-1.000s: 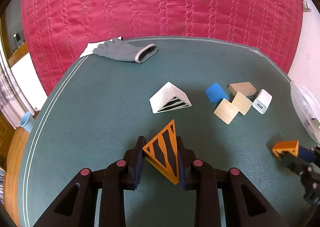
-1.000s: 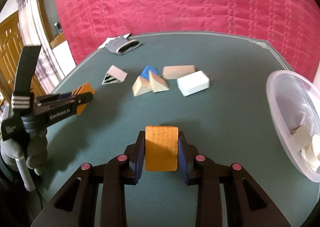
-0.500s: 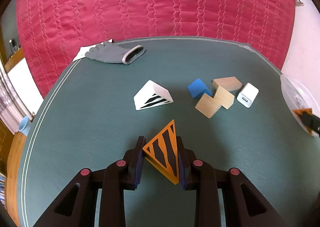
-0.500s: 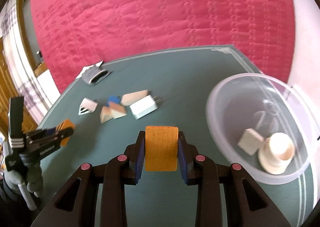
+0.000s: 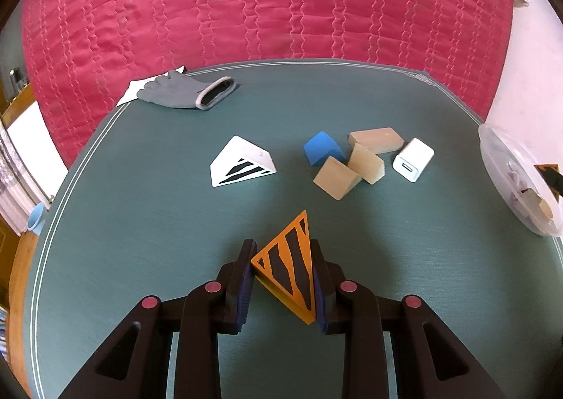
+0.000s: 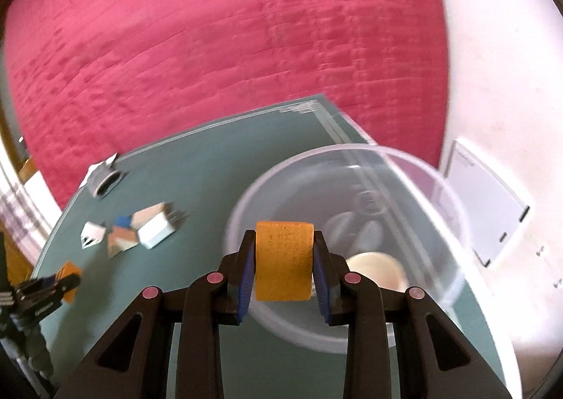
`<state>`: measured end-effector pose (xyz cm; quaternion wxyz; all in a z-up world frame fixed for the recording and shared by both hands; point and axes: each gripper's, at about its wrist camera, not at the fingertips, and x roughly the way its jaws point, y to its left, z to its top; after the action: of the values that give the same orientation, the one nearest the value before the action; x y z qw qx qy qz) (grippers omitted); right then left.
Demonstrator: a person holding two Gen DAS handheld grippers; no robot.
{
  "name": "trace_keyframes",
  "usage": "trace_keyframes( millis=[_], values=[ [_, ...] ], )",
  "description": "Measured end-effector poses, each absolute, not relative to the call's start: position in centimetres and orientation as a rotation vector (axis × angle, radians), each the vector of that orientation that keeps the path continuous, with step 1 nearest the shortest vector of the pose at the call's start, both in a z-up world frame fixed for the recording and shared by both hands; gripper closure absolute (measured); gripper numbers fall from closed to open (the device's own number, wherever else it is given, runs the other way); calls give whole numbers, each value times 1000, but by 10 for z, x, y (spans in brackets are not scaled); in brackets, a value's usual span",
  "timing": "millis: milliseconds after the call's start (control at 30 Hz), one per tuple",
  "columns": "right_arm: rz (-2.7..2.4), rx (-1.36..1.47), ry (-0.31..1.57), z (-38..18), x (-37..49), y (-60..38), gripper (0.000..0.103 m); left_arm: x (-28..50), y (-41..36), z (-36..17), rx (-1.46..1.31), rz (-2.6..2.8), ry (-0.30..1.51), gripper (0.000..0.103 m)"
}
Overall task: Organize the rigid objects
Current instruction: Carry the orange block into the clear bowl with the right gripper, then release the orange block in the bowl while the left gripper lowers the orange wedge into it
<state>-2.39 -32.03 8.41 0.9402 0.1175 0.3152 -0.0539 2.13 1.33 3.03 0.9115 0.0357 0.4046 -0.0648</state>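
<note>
Gripping an orange striped wedge between its blue pads, the left gripper is hanging closed above the green table, pointing down and forward. Ahead of it, a white striped wedge is lying a little to its left; a blue block, three wooden blocks and a white charger are sitting clustered together ahead to its right. A grey glove is resting at the table's far edge. The right gripper is clamping an orange block with its jaws closed on it, holding it at the near rim of the clear plastic bowl, which is already containing a cream-coloured piece just beyond the right finger.
</note>
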Motion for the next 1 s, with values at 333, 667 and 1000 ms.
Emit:
trace_keyframes(
  millis=[333, 667, 1000],
  values=[
    [-273, 291, 617, 79, -34, -383, 72, 18, -8, 31, 93, -156, 839, 73],
    [-312, 321, 631, 62, -28, -411, 71, 17, -31, 34, 117, -184, 843, 73],
    [-366, 369, 575, 63, -38, -424, 69, 18, -57, 39, 138, -225, 841, 73]
  ],
)
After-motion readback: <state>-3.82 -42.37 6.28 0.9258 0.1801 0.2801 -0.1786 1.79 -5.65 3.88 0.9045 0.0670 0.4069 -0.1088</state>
